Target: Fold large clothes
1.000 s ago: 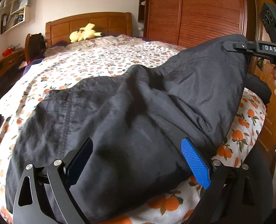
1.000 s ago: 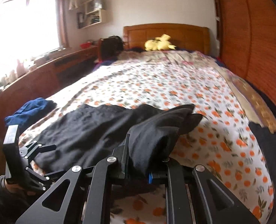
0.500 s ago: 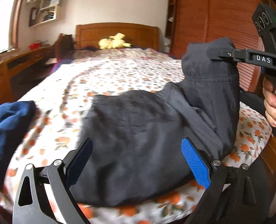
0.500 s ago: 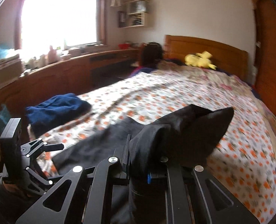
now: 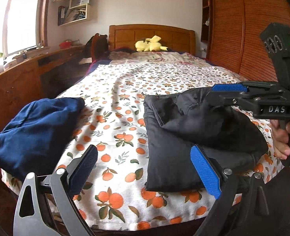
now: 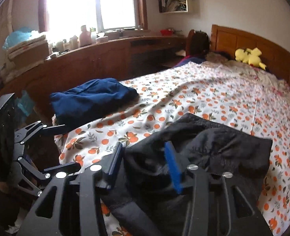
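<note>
A black garment lies folded over itself at the near right corner of the orange-print bed. My left gripper is open just left of it, over bare sheet, with its blue pad at the garment's edge and nothing between its fingers. The right gripper, held by a hand, hovers over the garment's top fold. In the right wrist view the right gripper has its jaws opening, and the black garment bunches loosely between them. The left gripper stands open at the bed's near edge.
A dark blue garment sits bunched at the bed's near left corner. A yellow plush toy rests by the headboard. A wooden cabinet runs along the left under the window, and a wardrobe stands on the right.
The right gripper carried the raised part of the black garment down onto the rest, and its jaws came apart. My left gripper slid left off the garment, bringing the blue garment into view.
</note>
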A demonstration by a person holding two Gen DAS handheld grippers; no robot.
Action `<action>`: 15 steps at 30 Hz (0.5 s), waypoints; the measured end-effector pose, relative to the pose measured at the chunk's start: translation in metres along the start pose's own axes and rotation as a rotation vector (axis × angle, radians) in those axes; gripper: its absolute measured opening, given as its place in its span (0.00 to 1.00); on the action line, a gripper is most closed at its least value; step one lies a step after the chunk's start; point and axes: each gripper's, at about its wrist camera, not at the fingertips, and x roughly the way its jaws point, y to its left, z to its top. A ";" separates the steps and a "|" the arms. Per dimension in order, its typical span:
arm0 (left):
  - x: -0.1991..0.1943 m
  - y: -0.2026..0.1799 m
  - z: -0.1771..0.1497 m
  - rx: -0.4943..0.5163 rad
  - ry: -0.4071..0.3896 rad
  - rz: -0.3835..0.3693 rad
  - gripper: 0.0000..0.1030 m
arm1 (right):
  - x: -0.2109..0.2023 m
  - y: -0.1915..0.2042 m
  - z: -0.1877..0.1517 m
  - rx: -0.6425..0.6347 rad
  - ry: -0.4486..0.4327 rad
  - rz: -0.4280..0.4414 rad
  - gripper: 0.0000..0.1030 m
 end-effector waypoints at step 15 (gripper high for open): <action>0.011 -0.049 0.027 0.040 -0.010 -0.085 0.94 | -0.054 -0.048 -0.021 0.043 0.014 -0.118 0.33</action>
